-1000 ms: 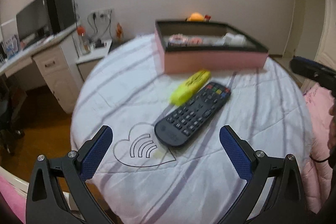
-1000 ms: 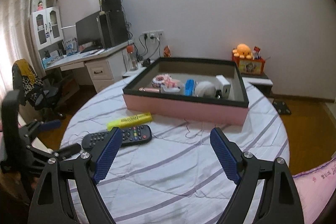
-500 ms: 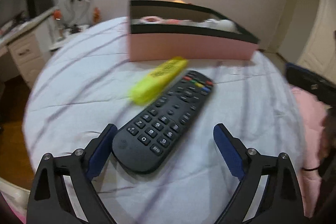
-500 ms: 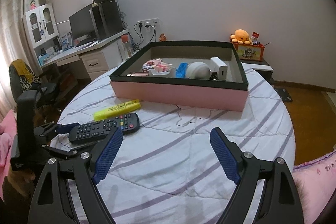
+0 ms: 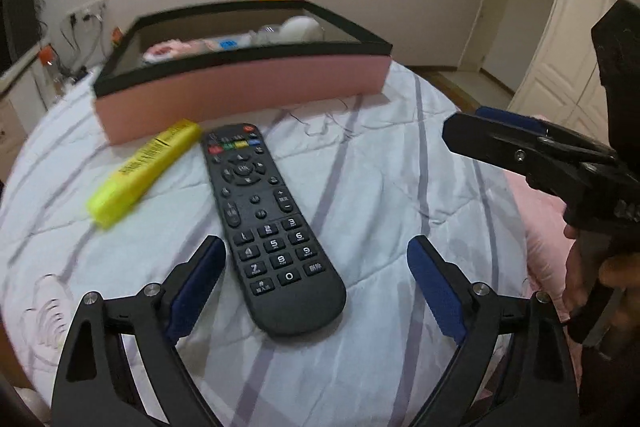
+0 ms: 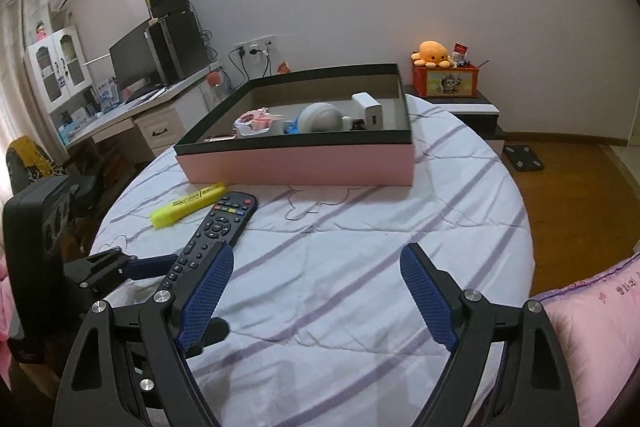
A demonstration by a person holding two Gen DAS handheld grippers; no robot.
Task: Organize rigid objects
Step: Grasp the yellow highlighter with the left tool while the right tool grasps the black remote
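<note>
A black remote control [image 5: 266, 223] lies on the round table's striped cloth, its near end between my left gripper's open fingers [image 5: 316, 279]. A yellow highlighter [image 5: 144, 171] lies to its left. A pink box with a black rim [image 5: 248, 95] stands behind them and holds several small items. In the right wrist view I see the remote [image 6: 212, 231], the highlighter [image 6: 188, 205] and the box [image 6: 296, 163]. My right gripper [image 6: 318, 283] is open and empty over bare cloth to the right of the remote.
The table [image 6: 400, 247] drops off at its round edge. A desk with a monitor [image 6: 132, 67] stands at the left, a low stand with an orange plush [image 6: 434, 53] at the back. A pink pillow [image 6: 592, 311] lies at the right.
My left gripper has moved forward and swung round, so the remote's near end now lies between its fingers. The right gripper has shifted slightly closer to the table.
</note>
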